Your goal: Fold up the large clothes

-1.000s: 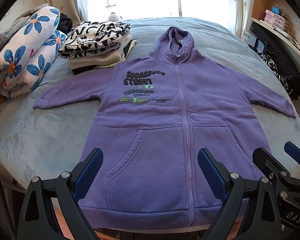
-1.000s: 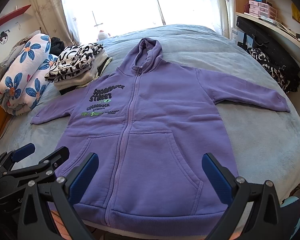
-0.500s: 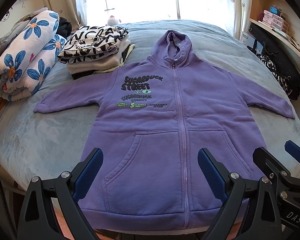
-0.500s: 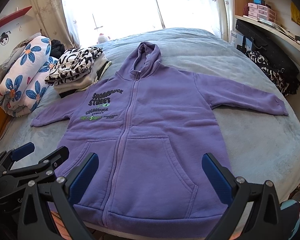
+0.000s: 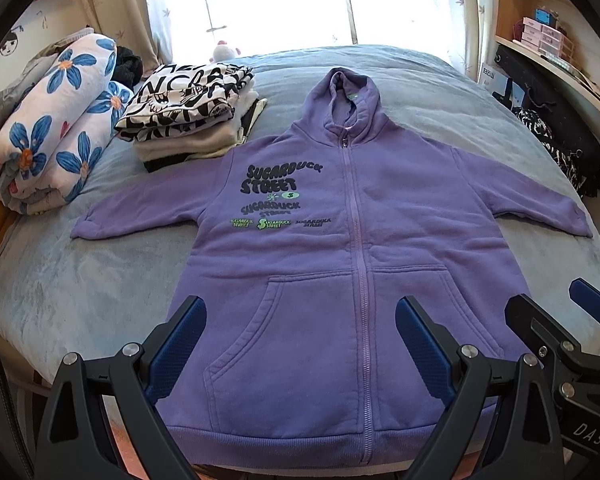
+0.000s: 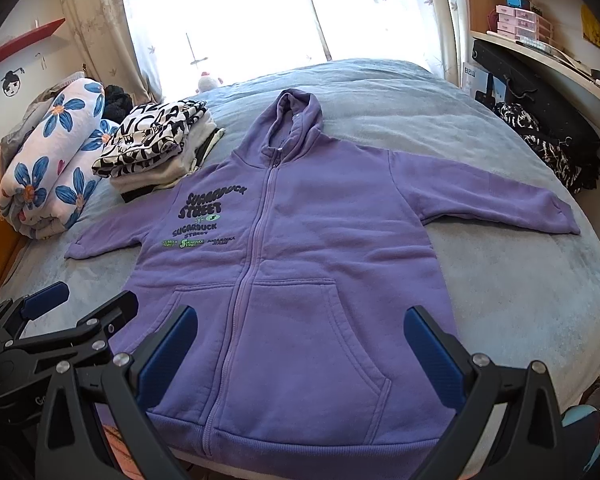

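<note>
Floral quilt (image 5: 48, 136) lies rolled beside folded clothes stack (image 5: 192, 112).

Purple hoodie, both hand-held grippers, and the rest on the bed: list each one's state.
purple hoodie: spread flat, face up, zipped, sleeves out, unfolded.
left hand-held gripper: open, empty, above the hem.
right hand-held gripper: open, empty.
stack of clothes: folded, piled.
floral quilt: rolled up.

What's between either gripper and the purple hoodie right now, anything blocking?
Nothing visible. The purple hoodie lies flat and zipped on the bed, with the left gripper and right gripper open above its hem. The folded clothes stack sits off beside the far sleeve.
</note>
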Demonstrator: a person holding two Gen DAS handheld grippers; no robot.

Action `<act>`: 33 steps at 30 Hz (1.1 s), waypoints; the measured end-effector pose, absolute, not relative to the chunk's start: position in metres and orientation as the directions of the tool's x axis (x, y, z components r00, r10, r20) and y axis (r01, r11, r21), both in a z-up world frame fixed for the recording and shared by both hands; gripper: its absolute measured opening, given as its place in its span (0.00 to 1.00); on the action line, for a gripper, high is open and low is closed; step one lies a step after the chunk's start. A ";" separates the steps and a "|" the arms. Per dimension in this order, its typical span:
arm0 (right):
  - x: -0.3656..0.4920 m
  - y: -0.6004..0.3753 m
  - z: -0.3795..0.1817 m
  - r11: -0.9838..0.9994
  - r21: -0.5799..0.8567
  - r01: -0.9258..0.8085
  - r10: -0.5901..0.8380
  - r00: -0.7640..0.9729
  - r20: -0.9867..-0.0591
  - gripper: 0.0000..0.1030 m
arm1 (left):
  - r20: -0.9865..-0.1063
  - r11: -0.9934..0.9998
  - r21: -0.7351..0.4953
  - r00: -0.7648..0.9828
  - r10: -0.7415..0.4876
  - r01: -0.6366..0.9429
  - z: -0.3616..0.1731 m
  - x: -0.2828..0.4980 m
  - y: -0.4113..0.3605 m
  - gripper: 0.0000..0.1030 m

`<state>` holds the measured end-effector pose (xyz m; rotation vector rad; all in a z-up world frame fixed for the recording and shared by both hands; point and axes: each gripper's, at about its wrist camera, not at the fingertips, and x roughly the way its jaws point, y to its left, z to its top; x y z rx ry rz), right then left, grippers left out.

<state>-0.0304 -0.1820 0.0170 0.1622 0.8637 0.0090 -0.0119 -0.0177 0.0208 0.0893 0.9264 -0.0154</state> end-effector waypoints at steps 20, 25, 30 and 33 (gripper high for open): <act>-0.008 -0.253 0.059 0.989 0.094 0.116 -0.032 0.780 -0.624 1.00 | -0.708 0.984 0.096 0.706 -0.036 0.147 0.069 0.031 -0.082 0.92; -0.003 -0.291 0.072 0.977 0.051 0.206 -0.142 0.812 -0.566 1.00 | -0.717 0.975 0.091 0.693 -0.076 0.201 0.069 0.058 -0.111 0.92; 0.008 -0.326 0.072 0.969 0.031 0.247 -0.188 0.806 -0.561 1.00 | -0.662 0.967 0.097 0.740 -0.115 0.237 0.068 0.077 -0.142 0.92; 0.020 -0.353 0.062 0.964 0.096 0.249 -0.145 0.789 -0.597 1.00 | -0.613 0.954 0.130 0.778 -0.138 0.271 0.063 0.087 -0.166 0.93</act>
